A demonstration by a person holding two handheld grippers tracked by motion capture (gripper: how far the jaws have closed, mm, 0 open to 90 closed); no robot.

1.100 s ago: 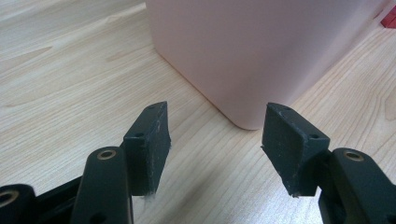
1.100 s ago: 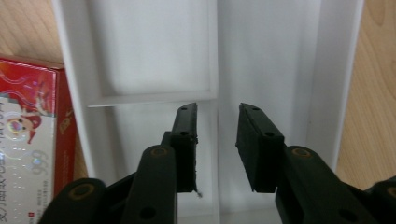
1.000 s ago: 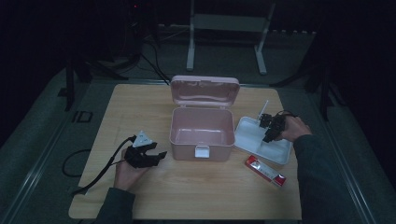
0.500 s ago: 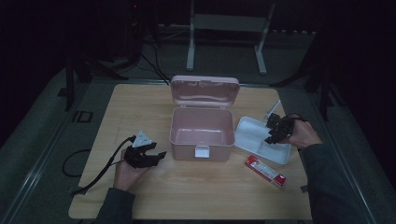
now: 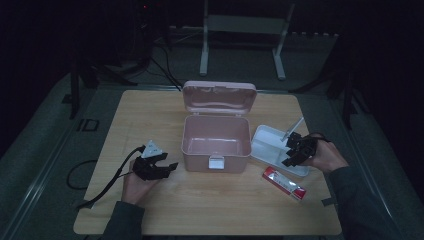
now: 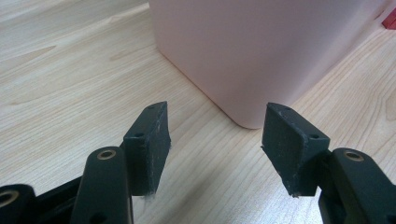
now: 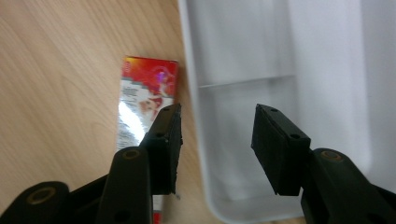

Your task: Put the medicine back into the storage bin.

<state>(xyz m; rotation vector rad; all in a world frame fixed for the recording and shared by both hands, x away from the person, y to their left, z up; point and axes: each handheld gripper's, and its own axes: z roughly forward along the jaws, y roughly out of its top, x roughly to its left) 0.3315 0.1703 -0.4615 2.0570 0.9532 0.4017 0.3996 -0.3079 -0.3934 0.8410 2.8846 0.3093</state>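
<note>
Right claw [image 5: 291,149] at the near right of the wooden surface [image 5: 150,115], hand curled round it from the right edge, forearm in from the bottom corner; jaws just now spreading, nothing between them, poised over the near rim of the white tray [image 7: 243,154] beside the red packet [image 7: 144,98]. Left claw [image 5: 161,167] low on the surface near the front left, released and empty, aimed at the corner of the open pink box [image 6: 261,51].

Both handheld grippers, the left gripper [image 5: 161,166] and right gripper [image 5: 292,148], are black with screwed, wedge-shaped pads; a grey three-cornered plate [image 5: 151,149] tops the left, black cable [image 5: 107,182] trailing, dark sleeves [image 5: 357,207] worn.
</note>
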